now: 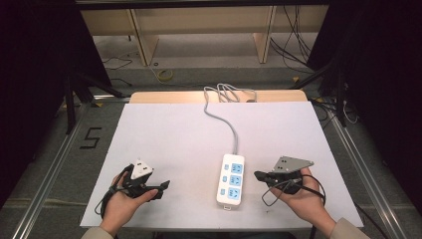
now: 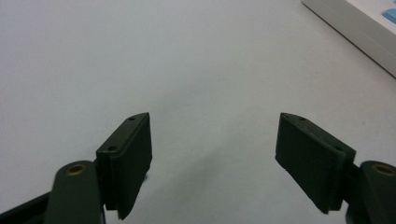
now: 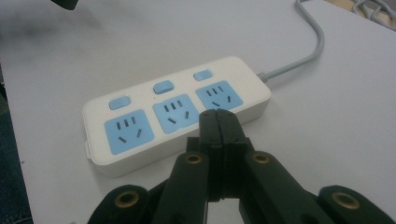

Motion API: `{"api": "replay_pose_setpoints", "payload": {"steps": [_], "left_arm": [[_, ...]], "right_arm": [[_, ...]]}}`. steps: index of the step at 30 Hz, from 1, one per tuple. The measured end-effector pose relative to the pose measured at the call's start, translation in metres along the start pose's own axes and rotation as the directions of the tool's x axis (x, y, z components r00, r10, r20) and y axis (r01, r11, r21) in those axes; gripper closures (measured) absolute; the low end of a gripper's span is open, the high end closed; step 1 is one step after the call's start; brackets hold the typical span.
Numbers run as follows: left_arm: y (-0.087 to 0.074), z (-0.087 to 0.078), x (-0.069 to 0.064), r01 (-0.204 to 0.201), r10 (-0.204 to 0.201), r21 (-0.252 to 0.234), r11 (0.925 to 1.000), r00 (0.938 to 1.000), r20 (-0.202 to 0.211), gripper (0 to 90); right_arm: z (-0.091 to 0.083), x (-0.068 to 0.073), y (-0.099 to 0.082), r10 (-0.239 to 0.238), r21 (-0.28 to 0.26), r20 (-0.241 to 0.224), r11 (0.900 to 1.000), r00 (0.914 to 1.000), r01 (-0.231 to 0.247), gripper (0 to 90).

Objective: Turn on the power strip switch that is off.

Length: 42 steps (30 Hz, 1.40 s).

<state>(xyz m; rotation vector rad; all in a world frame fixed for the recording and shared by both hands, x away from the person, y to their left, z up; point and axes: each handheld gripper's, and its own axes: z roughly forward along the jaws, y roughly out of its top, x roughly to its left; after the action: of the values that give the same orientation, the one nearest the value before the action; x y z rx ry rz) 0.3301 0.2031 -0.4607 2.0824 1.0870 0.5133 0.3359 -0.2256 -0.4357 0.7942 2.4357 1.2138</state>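
One white power strip (image 1: 231,179) lies on one white counter (image 1: 169,144). It carries three blue sockets and three blue switches, with one grey cord (image 1: 221,117). Two hand-held claws: left claw (image 1: 163,186), right claw (image 1: 259,176).

High view looks down from above; both gripper views sit close, low — sharing the power strip (image 1: 232,179).

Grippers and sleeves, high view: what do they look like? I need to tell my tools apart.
Both are black two-jaw tools with brass-coloured pivot rivets. The left gripper carries a white three-cornered plate; the right gripper carries a grey one with small holes. Black cables loop from each. The person's sleeves are beige.
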Motion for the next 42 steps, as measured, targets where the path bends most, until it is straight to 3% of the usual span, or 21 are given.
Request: {"api": "replay_pose_setpoints", "payload": {"steps": [42], "left_arm": [[0.0, 0.001, -0.001, -0.002, 0.002, 0.0, 1.0, 1.0, 0.002, 26.9]], "right_arm": [[0.021, 0.005, 0.015, -0.011, 0.024, -0.033, 0.9996, 0.9994, 0.012, 90.0]]}}
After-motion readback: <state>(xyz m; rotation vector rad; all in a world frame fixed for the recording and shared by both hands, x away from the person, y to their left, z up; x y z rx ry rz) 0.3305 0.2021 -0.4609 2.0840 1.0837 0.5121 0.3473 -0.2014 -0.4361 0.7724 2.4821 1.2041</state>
